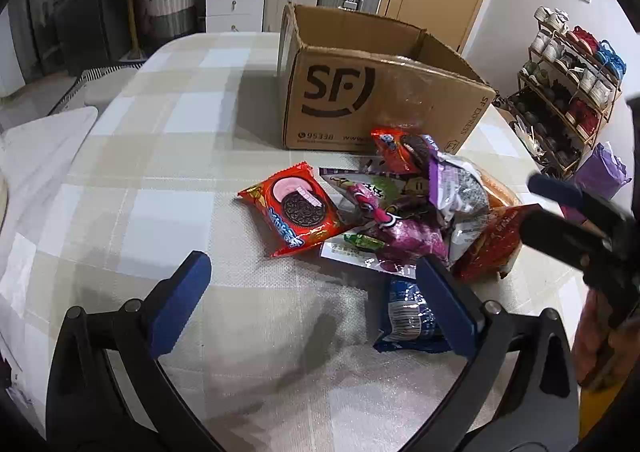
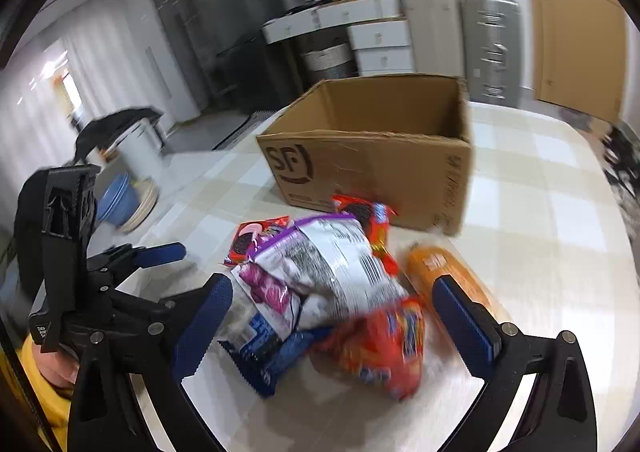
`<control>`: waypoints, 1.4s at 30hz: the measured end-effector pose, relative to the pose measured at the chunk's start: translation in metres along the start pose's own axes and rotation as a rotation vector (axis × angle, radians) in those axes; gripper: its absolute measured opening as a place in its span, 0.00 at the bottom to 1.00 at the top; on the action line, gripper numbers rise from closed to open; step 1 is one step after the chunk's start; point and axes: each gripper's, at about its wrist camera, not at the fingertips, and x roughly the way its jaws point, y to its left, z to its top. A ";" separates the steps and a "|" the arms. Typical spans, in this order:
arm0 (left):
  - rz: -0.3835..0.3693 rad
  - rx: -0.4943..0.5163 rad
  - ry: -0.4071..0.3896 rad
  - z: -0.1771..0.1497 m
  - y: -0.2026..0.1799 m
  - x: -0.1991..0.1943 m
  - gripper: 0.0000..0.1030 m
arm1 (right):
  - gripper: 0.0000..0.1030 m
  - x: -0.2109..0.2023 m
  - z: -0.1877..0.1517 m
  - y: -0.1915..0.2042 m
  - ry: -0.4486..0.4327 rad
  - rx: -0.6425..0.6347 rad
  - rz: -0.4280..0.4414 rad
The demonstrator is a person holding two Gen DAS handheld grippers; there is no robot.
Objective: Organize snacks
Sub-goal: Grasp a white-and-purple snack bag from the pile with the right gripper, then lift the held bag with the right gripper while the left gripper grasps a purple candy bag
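A heap of snack packets point(image 1: 400, 211) was seen in the centre right of the left wrist view, lying on a checked tablecloth point(image 1: 160, 155) just in front of an open cardboard box point(image 1: 376, 91) printed with "SF". A red cookie packet point(image 1: 296, 207) was laid flat at the left edge of the heap, and a blue packet point(image 1: 408, 316) was found at its near edge, beside the right finger of the left gripper point(image 1: 316, 292). That gripper was held low in the frame with its jaws spread wide and nothing between them. In the blurred right wrist view, the right gripper point(image 2: 332, 316) was likewise seen released and wide apart, its fingers framing the heap, where a purple and white bag point(image 2: 332, 264) was piled on top and an orange packet point(image 2: 436, 264) was lying at the right. The box point(image 2: 372, 155) was seen behind the heap, in the middle of the frame.
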 end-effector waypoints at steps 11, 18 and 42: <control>-0.002 -0.018 0.045 0.001 0.009 0.013 0.99 | 0.69 0.062 0.013 -0.016 0.180 -0.031 0.096; -0.001 -0.026 0.059 -0.001 0.013 0.018 0.99 | 0.51 0.061 0.011 -0.020 0.171 -0.004 0.085; 0.037 0.028 0.027 0.000 -0.014 -0.005 0.99 | 0.42 -0.040 -0.007 -0.045 -0.129 0.147 0.209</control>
